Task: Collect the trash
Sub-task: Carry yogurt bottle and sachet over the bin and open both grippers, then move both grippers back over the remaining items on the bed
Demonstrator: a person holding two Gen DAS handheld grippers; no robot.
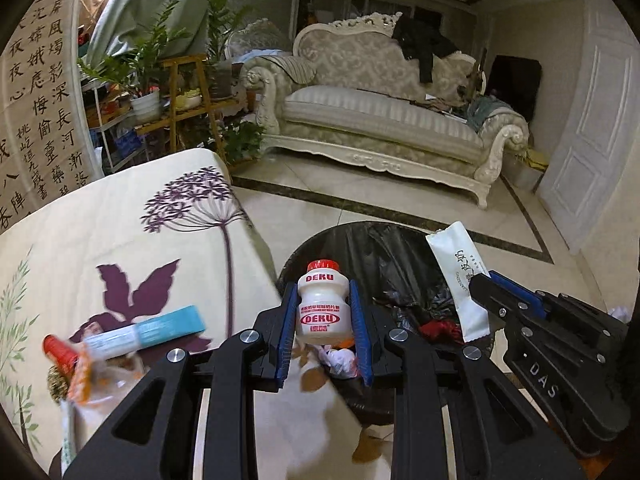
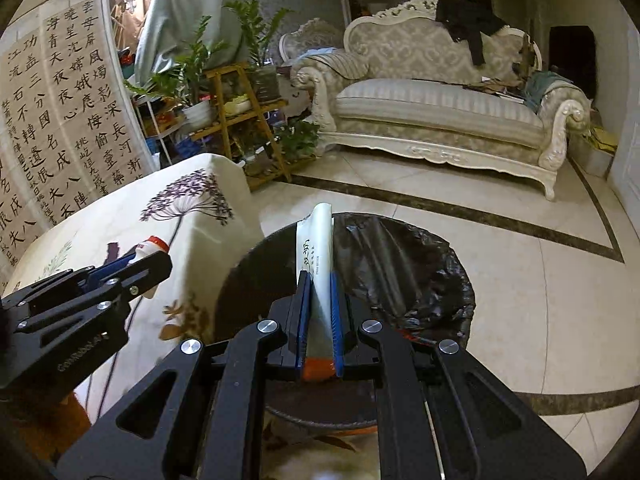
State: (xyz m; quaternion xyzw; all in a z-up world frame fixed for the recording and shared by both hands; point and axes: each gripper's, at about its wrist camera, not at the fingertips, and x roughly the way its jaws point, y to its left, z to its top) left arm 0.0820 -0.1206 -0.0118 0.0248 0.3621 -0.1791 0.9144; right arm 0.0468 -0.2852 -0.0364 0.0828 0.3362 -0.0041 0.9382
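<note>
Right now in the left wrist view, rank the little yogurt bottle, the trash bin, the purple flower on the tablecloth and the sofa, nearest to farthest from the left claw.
1. Yogurt bottle: clamped in the left claw, dead center.
2. Trash bin: just beyond and below, black-lined, slightly right.
3. Purple flower: on the tablecloth, farther up on the left.
4. Sofa: across the floor at the back.

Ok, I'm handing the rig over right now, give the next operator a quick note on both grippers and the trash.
Left gripper: shut on the small DERU bottle, held upright over the bin.
Right gripper: shut on the white wrapper, also above the bin.
Bin: black liner, some trash already inside, on the floor beside the floral table.
Done: both items picked up and carried to the bin.
Left: release both, then fetch the blue tube and the other litter on the table.
</note>
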